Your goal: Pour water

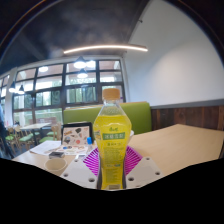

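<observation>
A plastic bottle (112,135) of yellow drink, with a yellow cap and a green and white label, stands upright between my fingers. My gripper (112,168) is shut on the bottle, and the magenta pads (92,160) press its lower body from both sides. The bottle's base is hidden below the fingers. It appears lifted above the wooden table (185,140).
A printed leaflet (74,136) lies on the table beyond the left finger. A green booth seat (85,115) runs behind the table. Large windows and other tables fill the room further back.
</observation>
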The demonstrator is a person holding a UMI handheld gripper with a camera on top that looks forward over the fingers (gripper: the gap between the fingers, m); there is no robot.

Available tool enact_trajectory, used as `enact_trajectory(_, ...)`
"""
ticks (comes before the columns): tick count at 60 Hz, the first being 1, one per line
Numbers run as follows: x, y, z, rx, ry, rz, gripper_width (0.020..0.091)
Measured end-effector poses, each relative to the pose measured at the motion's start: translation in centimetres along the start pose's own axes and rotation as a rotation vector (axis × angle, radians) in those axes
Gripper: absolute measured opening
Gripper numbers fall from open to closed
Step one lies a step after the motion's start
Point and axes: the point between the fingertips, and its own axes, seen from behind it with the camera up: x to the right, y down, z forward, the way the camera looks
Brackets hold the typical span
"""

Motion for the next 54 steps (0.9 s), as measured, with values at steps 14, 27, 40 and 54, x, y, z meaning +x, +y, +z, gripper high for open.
enact_trajectory(14, -0.6, 2.0, 0.3, -0.065, -0.079, -0.053, 0.0282)
enact_trajectory(27, -0.8, 2.9, 1.1, -0.091, -0.099, -0.096, 0.0306)
enact_trajectory(40, -1.2, 3.0, 1.3, -0.095, -0.112, -0.085, 0.0449)
enact_trajectory(54, -1.8, -0.7, -2.5, -0.127, -0.062, -0.062, 0.0820)
